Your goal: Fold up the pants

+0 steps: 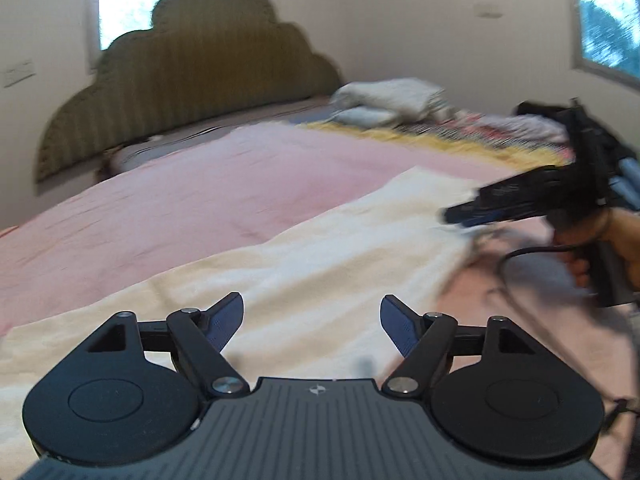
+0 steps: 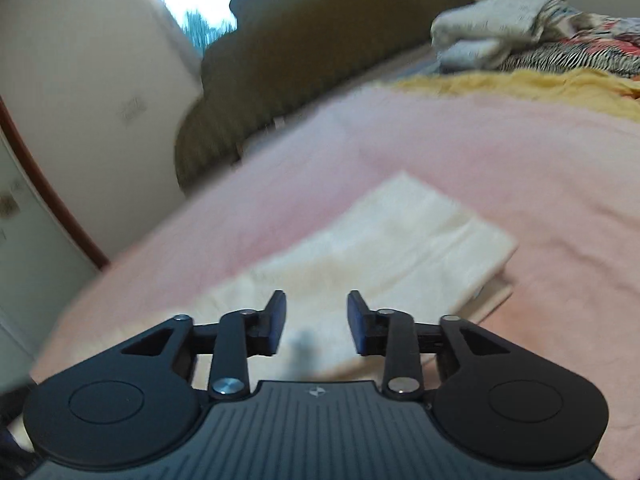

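Note:
Cream-white pants (image 1: pixel 320 264) lie flat on the pink bedspread (image 1: pixel 180 200), folded into a long band. In the right wrist view the pants (image 2: pixel 400 236) end in a squared, layered edge at the right. My left gripper (image 1: pixel 312 316) hovers over the near part of the cloth, jaws wide apart and nothing between them. My right gripper (image 2: pixel 316 316) is open too, with a narrower gap and only the pants lying beneath it. In the left wrist view the right gripper (image 1: pixel 460 216), held by a hand (image 1: pixel 616 240), points at the far end of the pants.
An olive scalloped headboard (image 1: pixel 180 80) stands at the far side of the bed. Folded white laundry (image 1: pixel 392 100), a yellow cloth (image 1: pixel 460 140) and patterned clothes (image 2: pixel 580 52) are piled at the far right. A black cable (image 1: pixel 520 256) loops on the bedspread by the right hand.

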